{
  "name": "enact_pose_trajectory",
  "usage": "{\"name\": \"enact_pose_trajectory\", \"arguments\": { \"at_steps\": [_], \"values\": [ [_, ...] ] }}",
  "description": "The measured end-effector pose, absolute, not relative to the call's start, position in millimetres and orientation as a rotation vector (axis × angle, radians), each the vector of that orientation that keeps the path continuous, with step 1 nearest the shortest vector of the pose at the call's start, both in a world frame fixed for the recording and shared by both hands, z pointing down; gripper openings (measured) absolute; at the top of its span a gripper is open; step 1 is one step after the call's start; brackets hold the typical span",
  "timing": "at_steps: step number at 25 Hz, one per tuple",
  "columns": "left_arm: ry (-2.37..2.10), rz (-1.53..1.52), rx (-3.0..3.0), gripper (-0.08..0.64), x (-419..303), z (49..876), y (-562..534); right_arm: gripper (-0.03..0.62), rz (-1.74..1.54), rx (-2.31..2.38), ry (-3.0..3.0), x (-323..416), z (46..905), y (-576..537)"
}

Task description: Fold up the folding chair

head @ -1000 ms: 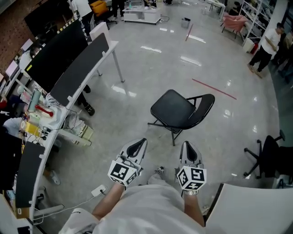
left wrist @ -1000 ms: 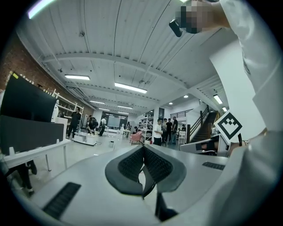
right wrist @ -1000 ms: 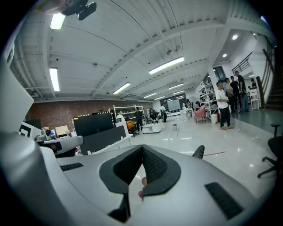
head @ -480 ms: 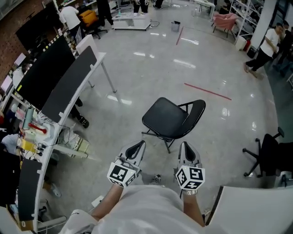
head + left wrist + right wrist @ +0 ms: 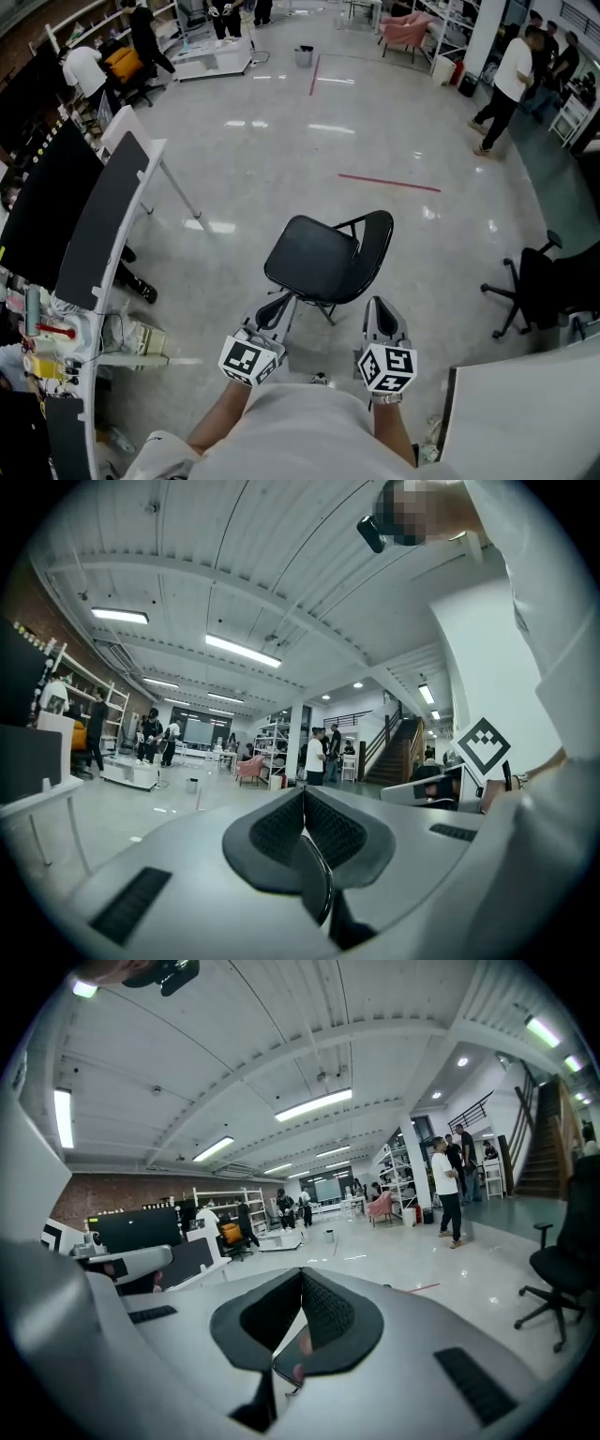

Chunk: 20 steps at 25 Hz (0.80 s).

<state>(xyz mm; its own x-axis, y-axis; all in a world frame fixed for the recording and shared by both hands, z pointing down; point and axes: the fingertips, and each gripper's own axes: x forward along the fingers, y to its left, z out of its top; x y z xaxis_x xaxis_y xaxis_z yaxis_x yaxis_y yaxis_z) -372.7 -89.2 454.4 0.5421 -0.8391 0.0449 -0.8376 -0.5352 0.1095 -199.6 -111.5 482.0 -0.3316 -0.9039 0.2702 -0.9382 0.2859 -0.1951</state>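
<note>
Approach step judged in hand: black padded folding chair [image 5: 314,258] seen unfolded at frame centre, not yet grasped. Just below it, left gripper [image 5: 278,307] and right gripper [image 5: 381,319] held, jaws clenched, empty. Next: jaws to be opened, seat to be lifted toward backrest.

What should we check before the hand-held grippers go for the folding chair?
1. Folding chair standing unfolded and in view: ok.
2. Seat bare, nothing on it: ok.
3. Left hand-held gripper open for a grasp: not ok, jaws shut and empty.
4. Right hand-held gripper open for a grasp: not ok, jaws shut and empty.
5. Floor round the chair free: ok. The office chair stands well apart and the people are far off.
6. Grippers touching the chair: cannot tell. In the head view the left tip looks close to the seat's front edge.
</note>
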Motion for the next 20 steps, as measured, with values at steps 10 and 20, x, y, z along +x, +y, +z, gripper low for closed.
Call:
{"name": "enact_pose_trajectory", "arguments": {
  "at_steps": [10, 20],
  "values": [
    [-1.206, -0.038, 2.734, 0.012, -413.4, 457.9, -202.5, 0.006, 0.485, 1.921, -2.269, -245.9, 481.6, -189.5],
    [-0.991, -0.054, 2.798, 0.012, -432.0, 463.6, -268.0, 0.006, 0.509, 2.092, -2.102, -265.5, 489.2, -229.4]
  ]
}}
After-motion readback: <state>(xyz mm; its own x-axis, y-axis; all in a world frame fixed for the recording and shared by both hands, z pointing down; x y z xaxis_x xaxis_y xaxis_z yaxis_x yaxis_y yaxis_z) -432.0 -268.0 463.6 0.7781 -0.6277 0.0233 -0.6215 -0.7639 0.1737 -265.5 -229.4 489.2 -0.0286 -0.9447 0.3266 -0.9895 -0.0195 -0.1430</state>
